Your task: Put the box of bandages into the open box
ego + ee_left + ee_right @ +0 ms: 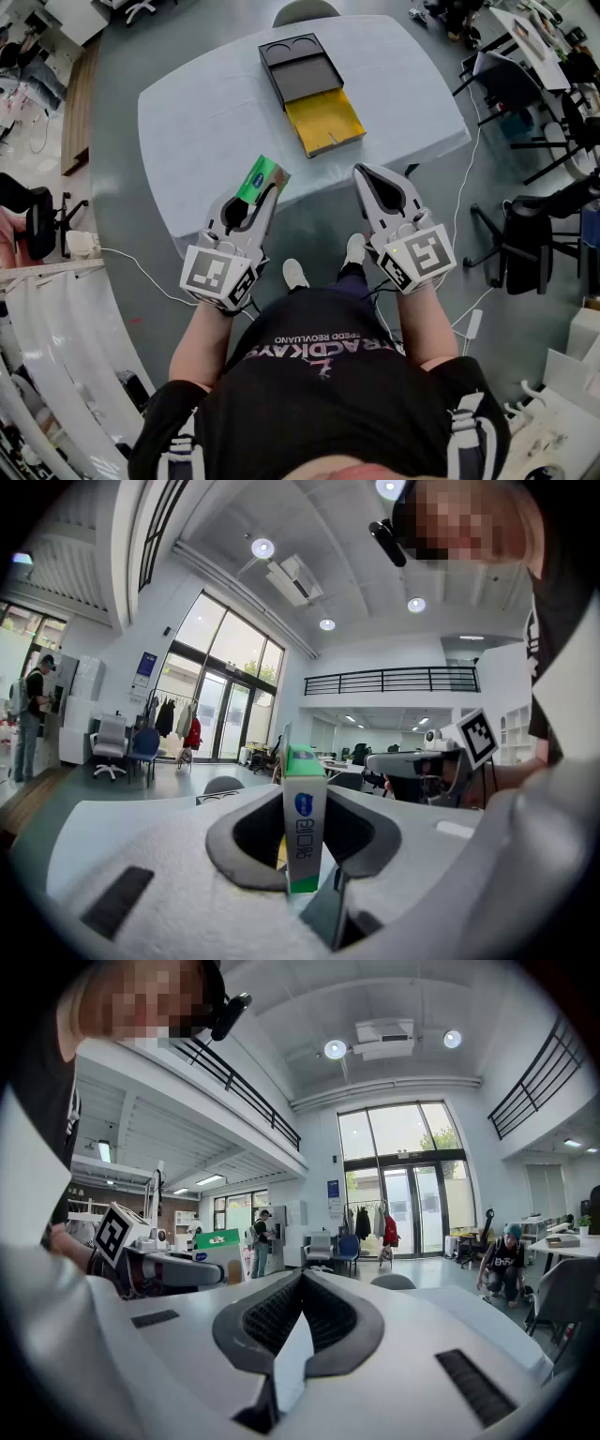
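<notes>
Head view: at lower left of centre, the left hand-held gripper (255, 199) pinches the box of bandages (263, 178) above the bench (187, 112) edge, and its jaws hide the box's lower end. The open box (323, 120) lies at upper centre, well apart.

Left gripper view: the 2 jaws clamp the box upright.

Right gripper view: the right hand-held gripper (300, 1283) is pressed together on nothing.

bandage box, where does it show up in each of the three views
Head view: the bandage box is left of centre, clamped in the left tool.
Left gripper view: bandage box at centre, upright between the jaws.
Right gripper view: bandage box left of centre, green top up.
Shared landmark: the left tool holding it.
</notes>
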Motion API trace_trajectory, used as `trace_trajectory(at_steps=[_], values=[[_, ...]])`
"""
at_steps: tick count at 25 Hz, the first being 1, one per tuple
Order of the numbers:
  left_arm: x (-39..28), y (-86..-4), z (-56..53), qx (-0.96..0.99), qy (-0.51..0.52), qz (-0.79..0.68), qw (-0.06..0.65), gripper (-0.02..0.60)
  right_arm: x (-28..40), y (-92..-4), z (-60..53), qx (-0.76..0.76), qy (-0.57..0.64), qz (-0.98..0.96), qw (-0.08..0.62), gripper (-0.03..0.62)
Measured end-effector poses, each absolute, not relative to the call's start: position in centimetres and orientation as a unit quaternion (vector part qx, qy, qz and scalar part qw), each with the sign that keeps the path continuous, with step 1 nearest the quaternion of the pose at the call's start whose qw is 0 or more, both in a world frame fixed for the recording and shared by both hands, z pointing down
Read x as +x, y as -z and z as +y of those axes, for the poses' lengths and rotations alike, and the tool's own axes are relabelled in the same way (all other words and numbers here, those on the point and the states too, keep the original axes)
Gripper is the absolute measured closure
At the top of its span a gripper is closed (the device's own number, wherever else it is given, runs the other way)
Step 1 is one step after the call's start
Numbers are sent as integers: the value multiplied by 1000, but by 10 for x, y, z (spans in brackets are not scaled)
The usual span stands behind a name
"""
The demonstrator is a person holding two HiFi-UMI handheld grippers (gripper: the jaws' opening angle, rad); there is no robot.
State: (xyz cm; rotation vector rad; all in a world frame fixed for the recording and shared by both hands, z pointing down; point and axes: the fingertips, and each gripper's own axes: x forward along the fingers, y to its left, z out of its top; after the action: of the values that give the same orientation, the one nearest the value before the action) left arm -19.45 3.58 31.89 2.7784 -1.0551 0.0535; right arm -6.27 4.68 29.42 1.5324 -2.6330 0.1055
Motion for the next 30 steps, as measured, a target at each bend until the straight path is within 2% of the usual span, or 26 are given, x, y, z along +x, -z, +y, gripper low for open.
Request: trace_trajectory(at_steps=[17, 30], values=[[-189, -320, 42, 929, -17, -359, 87, 482, -55, -292, 51, 499, -46, -865, 31, 583], [-150, -316, 36, 922, -12, -376, 92, 482, -21, -282, 32, 474, -41, -879, 39, 584]])
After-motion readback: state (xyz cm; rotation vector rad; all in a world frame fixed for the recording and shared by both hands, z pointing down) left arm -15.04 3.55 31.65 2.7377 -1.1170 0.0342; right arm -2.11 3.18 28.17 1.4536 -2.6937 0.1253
